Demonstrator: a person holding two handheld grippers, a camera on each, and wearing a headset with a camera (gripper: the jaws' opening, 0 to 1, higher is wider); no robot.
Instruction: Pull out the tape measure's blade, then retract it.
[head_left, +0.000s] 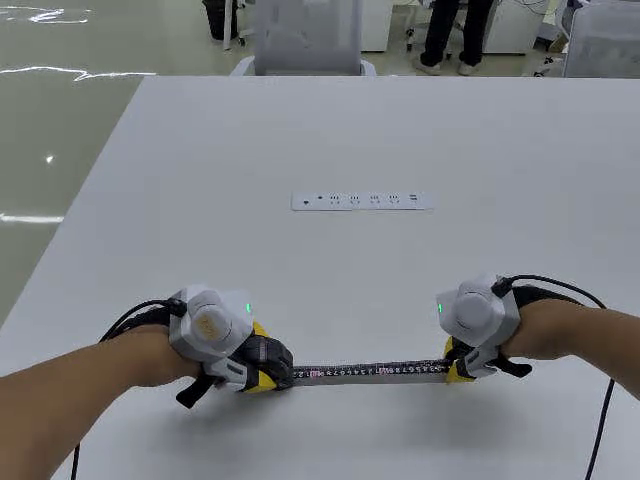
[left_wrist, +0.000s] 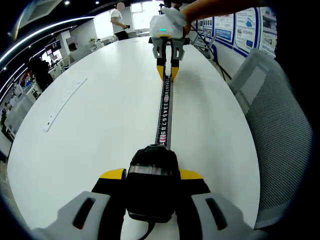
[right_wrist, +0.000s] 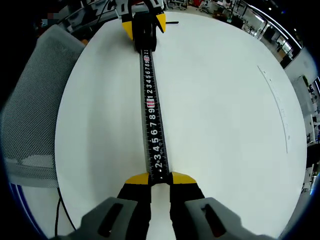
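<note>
blade (head_left: 370, 371) runs left-right across lower frame | my left gripper (head_left: 258, 370) clamps black case (left_wrist: 150, 175) | my right gripper (right_wrist: 160, 178) pinches blade tip

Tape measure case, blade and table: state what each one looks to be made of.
The case is probably black plastic, perhaps rubber-coated: dark with a dull sheen. The blade is likely thin painted metal: a flat pale strip with printed numbers, stretched straight. The table looks like smooth white laminate or similar: uniform and faintly glossy.
</note>
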